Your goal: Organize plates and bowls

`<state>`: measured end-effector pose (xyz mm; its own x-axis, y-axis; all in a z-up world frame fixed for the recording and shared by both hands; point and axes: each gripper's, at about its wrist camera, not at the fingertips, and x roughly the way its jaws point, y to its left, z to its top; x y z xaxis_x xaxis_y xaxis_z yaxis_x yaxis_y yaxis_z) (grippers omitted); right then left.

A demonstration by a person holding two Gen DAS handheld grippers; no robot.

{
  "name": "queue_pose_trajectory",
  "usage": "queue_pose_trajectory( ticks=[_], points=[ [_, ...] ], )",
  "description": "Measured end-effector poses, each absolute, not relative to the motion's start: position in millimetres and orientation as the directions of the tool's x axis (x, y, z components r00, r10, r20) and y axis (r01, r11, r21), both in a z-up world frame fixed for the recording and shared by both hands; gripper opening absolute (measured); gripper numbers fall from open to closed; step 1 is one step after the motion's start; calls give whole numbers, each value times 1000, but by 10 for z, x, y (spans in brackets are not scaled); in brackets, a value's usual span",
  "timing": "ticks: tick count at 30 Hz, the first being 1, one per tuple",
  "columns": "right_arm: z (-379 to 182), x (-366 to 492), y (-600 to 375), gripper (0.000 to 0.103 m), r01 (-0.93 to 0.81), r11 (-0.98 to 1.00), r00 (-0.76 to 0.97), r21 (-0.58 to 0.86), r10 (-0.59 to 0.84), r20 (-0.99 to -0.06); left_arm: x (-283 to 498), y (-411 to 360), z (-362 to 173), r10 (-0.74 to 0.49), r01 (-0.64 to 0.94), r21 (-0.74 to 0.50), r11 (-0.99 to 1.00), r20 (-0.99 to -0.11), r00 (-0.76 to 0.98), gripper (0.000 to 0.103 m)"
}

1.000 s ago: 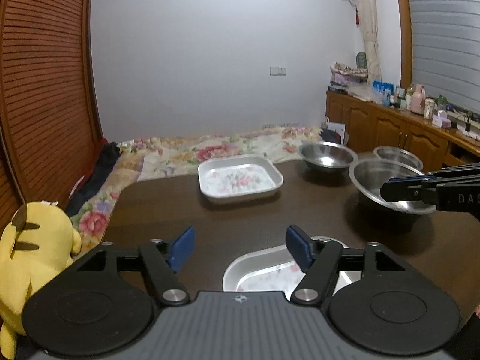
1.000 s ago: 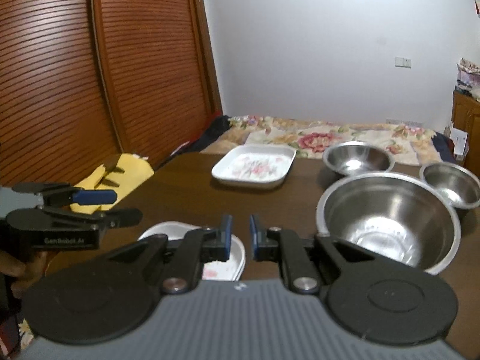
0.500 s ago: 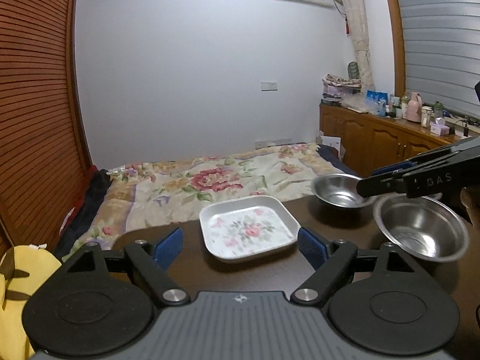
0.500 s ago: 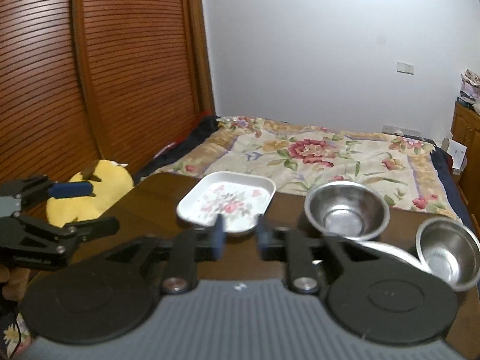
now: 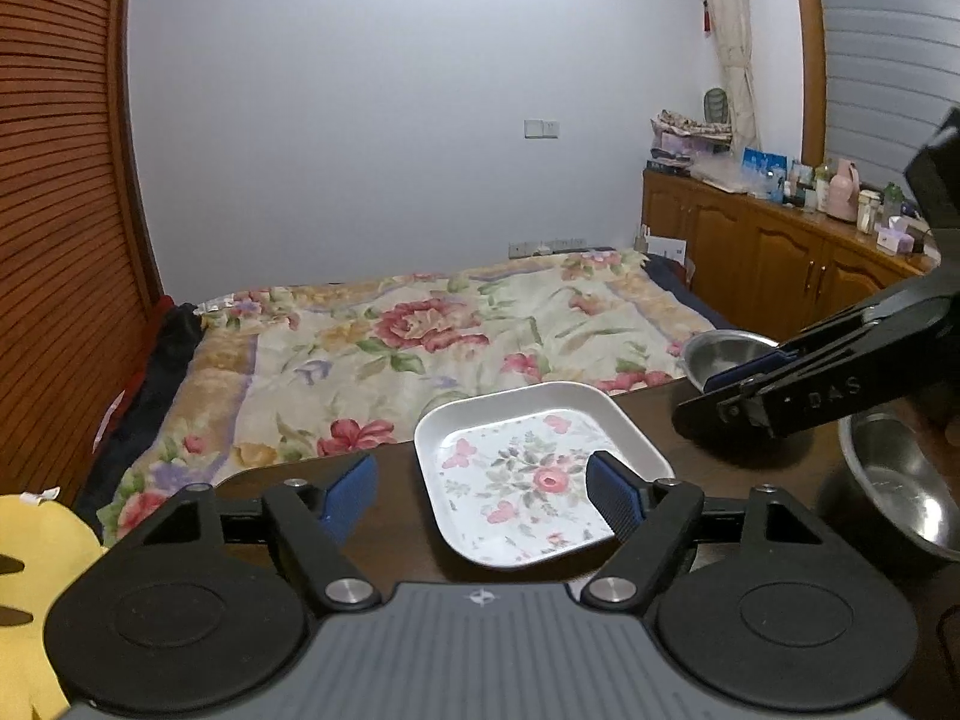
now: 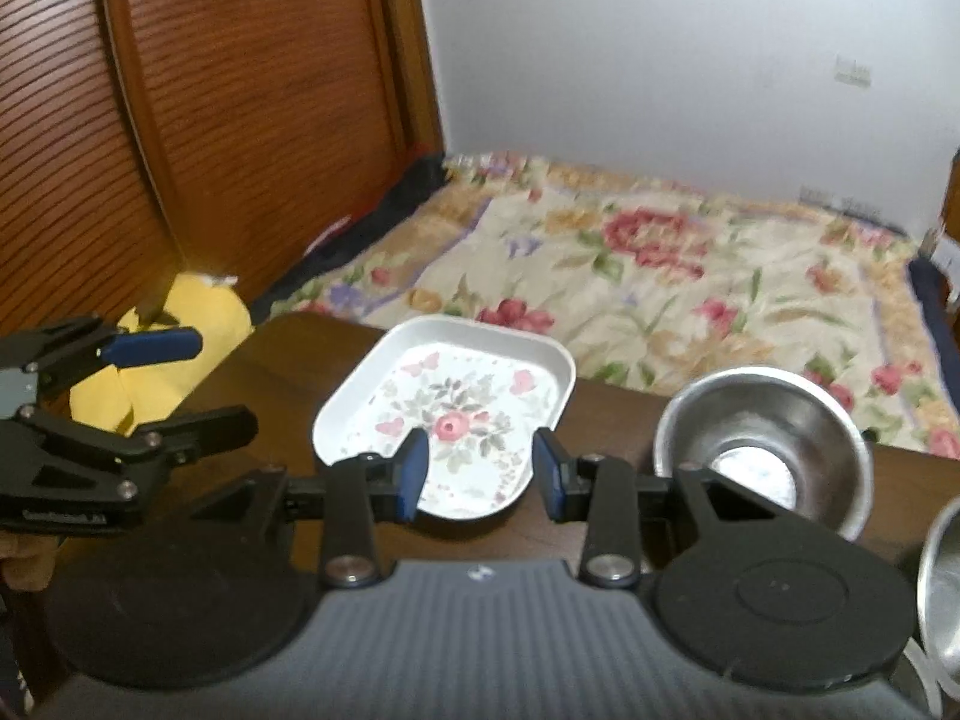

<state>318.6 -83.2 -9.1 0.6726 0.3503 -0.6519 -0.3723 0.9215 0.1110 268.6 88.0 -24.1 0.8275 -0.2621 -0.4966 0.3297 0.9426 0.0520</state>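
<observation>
Both claws gape empty over the floral plate [image 5: 528, 474]; the right claw [image 5: 738, 387] reads "DAS".

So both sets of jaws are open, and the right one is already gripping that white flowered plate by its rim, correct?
Not quite. Both are open, but the right gripper grips nothing: in the right wrist view its jaws stand apart over the near edge of the flowered plate without closing on the rim. The left gripper is likewise open and empty.
</observation>
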Motion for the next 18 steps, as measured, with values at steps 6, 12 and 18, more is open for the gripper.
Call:
queue_pose_trajectory(
  ticks=[6,12,18],
  points=[
    [-251,3442,-837,38,-352,927,622,127,333,-709,2936,913,-342,-246,320,51,946,-528,813,68],
    [-357,3572,-812,32,-341,930,582,141,326,-744,3171,970,-524,-234,299,20,954,-573,785,52],
    [-428,3716,-804,26,-328,934,550,139,309,-776,3273,974,-640,-238,299,-2,954,-609,756,51]
  ],
)
